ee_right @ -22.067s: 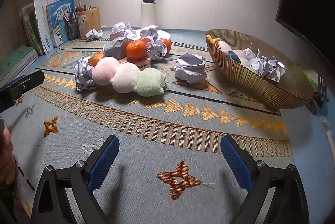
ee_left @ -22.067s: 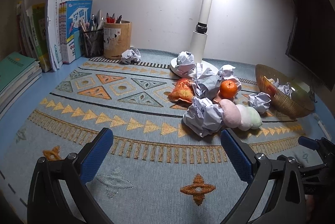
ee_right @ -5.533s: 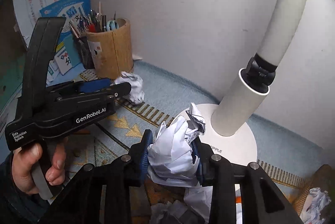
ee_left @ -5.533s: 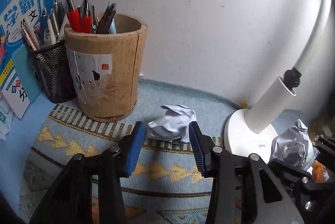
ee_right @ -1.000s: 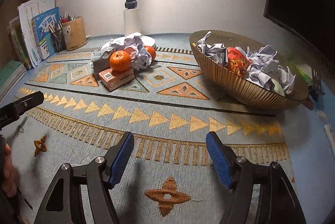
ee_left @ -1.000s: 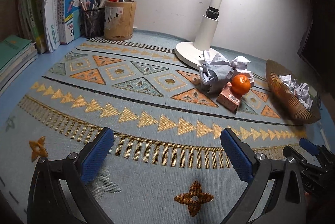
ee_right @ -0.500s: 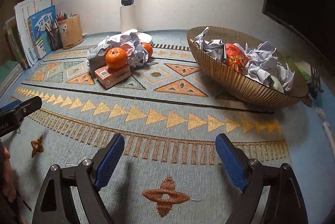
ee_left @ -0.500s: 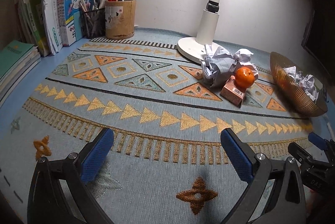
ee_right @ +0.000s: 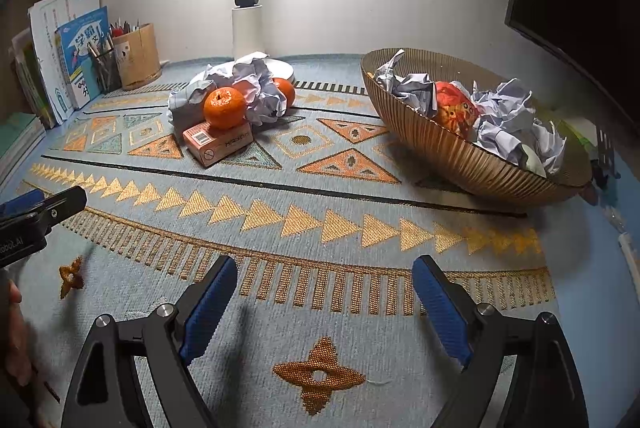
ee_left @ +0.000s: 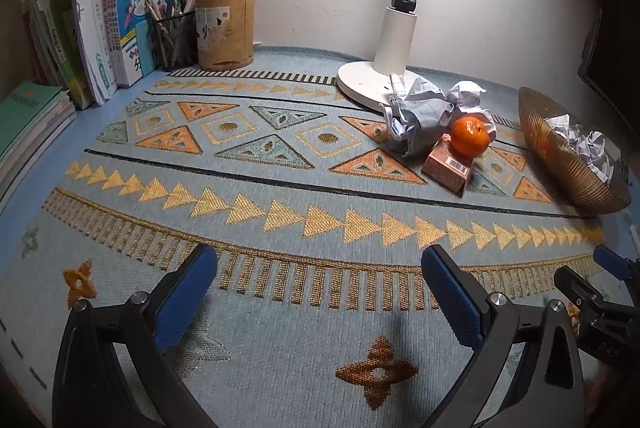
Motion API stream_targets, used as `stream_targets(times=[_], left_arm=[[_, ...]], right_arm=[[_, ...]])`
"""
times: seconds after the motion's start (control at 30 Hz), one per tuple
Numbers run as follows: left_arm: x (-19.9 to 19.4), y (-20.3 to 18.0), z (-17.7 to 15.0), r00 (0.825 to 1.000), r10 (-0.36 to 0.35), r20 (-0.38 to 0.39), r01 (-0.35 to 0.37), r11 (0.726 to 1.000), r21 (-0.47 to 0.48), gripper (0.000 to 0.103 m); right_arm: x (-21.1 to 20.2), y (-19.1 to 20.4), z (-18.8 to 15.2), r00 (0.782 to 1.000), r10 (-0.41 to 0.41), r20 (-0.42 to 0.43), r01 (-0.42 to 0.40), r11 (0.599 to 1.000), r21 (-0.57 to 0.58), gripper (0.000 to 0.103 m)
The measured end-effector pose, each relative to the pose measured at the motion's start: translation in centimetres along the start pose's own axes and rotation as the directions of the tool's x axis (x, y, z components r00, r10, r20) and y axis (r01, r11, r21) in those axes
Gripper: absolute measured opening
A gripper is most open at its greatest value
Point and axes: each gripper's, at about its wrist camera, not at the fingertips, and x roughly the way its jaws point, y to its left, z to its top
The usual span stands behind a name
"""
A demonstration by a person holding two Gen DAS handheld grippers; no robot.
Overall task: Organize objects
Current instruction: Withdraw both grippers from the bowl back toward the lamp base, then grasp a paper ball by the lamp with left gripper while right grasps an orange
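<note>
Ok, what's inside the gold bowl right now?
The gold bowl holds several crumpled paper balls and an orange-red snack packet. A pale rounded object shows at the right edge, mostly covered. Whatever lies beneath the paper is hidden.

Readable marks, both wrist views:

- Blue book [ee_left: 142, 15], upright among the books at the back left: large white Chinese characters 学霸 on the cover, smaller characters below them too small for me to make out.
- Pink box [ee_right: 218, 143] under the orange [ee_right: 224, 107]: a barcode on its end face, a round prohibition sign on the side, and one dark printed word along the top edge, not legible.
- My left hand-held gripper [ee_left: 316, 292], seen from the right wrist: white lettering on the black body, cut off at the frame edge, unreadable.
- My right hand-held gripper [ee_right: 320, 292], seen from the left wrist: digits "045" on its body.
</note>
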Motion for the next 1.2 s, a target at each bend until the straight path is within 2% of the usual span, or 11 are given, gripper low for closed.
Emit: stream_targets(times=[1.07,1.17,1.2], left_arm=[[-0.2,-0.3,0.0,1.000,-0.019,0.006,0.019,1.000,0.010,0.102],[0.2,-0.6,0.7,0.992,-0.121,-0.031,0.122,0.991,0.055,0.102],[0.2,-0.7,1.1,0.988,-0.149,-0.039,0.151,0.985,0.078,0.102]], right_arm=[[0.1,-0.1,0.2,1.000,-0.004,-0.015,0.004,1.000,0.001,0.090],[0.2,0.4,0.7,0.998,0.056,-0.023,-0.056,0.998,-0.026,0.090],[0.2,0.8,1.1,0.996,0.080,-0.029,-0.081,0.996,-0.044,0.087]])
